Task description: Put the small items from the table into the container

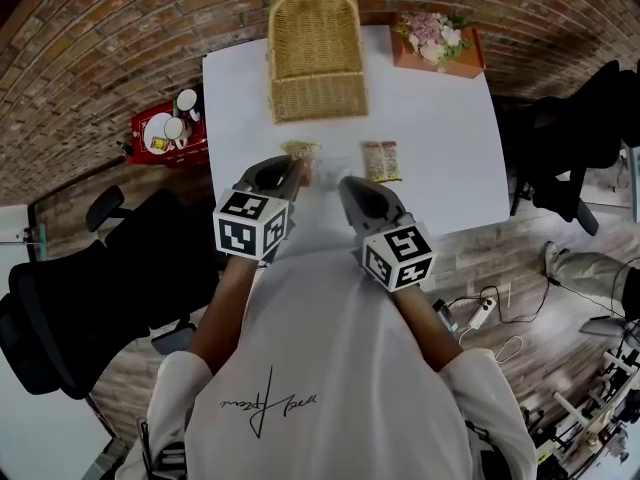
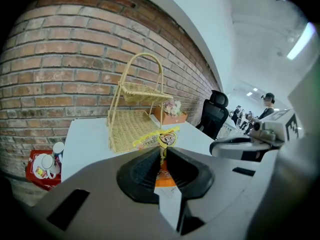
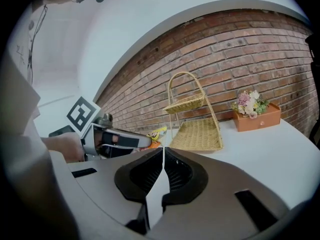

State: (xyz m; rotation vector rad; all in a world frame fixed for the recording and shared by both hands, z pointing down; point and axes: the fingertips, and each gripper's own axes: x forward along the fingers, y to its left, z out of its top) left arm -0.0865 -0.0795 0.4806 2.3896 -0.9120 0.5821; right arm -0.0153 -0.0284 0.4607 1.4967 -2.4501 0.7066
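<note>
findings. the left gripper (image 1: 298, 168) has its jaws closed on a yellow and orange snack packet (image 2: 161, 140). they pinch only a thin part of the wrapper, and the printed top stands above the jaw tips. the packet appears clear of the desk (image 1: 430, 138), on the near side of the two-tier wicker basket (image 1: 315, 58), which stands at the far centre. the right gripper (image 1: 348, 183) sits just right of the left one, its jaws fully together with nothing between them. two more packets (image 1: 381, 161) lie on the desk just right of the grippers. a flower box (image 1: 437, 43) stands at the far right.

risks, as judged.

1. the hold is narrow and the wrapper looks slick. a quick swing toward the basket could let the packet twist or slide out, and it would land on the desk short of the container.

2. the basket's upper tier and arched handle overhang the far part of the lower tier. a steep approach from above could strike either one. the basket looks light, so a knock could push it toward the far edge or tip it.

3. the lower tier's near rim looks low. a packet let go close to that rim could slide back out.

4. the grippers are close together. a reach by the right gripper for the remaining packets while the left crosses could bring the two into contact or sweep those packets aside.
</note>
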